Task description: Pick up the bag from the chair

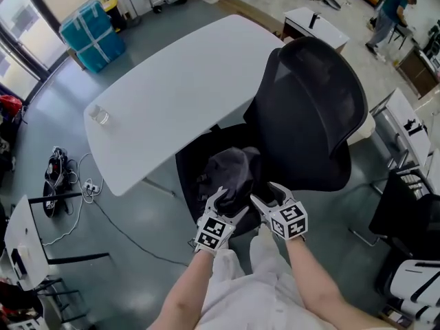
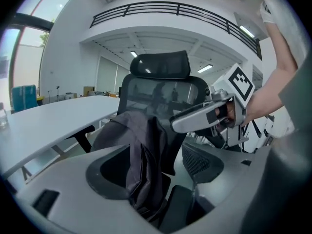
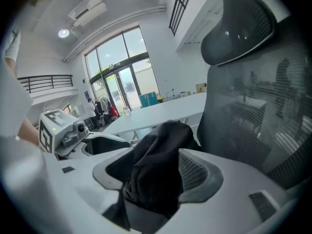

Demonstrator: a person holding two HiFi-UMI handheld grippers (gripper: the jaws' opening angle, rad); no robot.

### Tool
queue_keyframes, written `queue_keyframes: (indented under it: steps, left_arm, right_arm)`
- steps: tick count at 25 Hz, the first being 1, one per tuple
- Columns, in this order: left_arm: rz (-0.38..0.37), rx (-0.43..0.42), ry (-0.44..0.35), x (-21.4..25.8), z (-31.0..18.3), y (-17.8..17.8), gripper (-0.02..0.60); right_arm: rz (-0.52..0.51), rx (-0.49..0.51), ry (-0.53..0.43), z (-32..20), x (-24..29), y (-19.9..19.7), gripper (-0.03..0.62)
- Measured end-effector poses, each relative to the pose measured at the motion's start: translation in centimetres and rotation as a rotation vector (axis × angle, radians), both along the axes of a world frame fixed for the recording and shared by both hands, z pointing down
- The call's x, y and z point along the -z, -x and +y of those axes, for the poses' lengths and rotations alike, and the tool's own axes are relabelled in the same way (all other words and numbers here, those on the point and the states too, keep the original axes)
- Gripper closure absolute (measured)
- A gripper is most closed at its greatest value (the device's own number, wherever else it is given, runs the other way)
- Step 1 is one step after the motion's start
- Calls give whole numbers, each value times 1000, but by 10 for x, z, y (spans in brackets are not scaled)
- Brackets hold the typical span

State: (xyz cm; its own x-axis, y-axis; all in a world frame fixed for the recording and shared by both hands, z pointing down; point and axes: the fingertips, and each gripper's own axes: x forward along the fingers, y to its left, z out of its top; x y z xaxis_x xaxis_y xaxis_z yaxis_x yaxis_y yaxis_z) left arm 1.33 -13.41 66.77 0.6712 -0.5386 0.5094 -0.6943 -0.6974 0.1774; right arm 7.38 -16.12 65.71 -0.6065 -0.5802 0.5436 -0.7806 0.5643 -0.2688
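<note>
A dark grey bag (image 1: pixel 230 172) lies slumped on the seat of a black mesh-back office chair (image 1: pixel 313 105). My left gripper (image 1: pixel 223 199) and right gripper (image 1: pixel 265 198) meet at the bag's near edge, side by side. In the left gripper view a fold of the bag (image 2: pixel 141 150) runs down between the jaws of the left gripper (image 2: pixel 146 179), which is shut on it; the right gripper (image 2: pixel 209 115) shows just beyond. In the right gripper view the bag (image 3: pixel 161 165) fills the gap of the right gripper (image 3: pixel 153 182), shut on the cloth.
A long white table (image 1: pixel 179 91) stands just left of the chair, with a clear cup (image 1: pixel 100 115) near its end. Blue crates (image 1: pixel 93 33) sit far left, cables (image 1: pixel 58 174) lie on the floor, white desks (image 1: pixel 405 136) stand right. A person (image 1: pixel 388 12) stands far back.
</note>
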Motion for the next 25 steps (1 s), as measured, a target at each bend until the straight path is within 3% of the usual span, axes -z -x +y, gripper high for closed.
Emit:
queue_keyframes:
  steps: [8,18,21,25]
  left_arm:
    - [-148,-14,29,-36,-6,-9,241]
    - [-135,8,95,-51,-23,-18,248]
    - [-129,53,108,-54,-30,-14,361]
    - [-126,56,123,-53,-29,-11,405]
  right_arm:
    - [-93,-54,195,-6,-32,16,310]
    - [-159,-72,276,-17,-40,31,338]
    - [-153,-72,287,-19,-40,34,369]
    - [-160,-73,295,-18,-39,36,396]
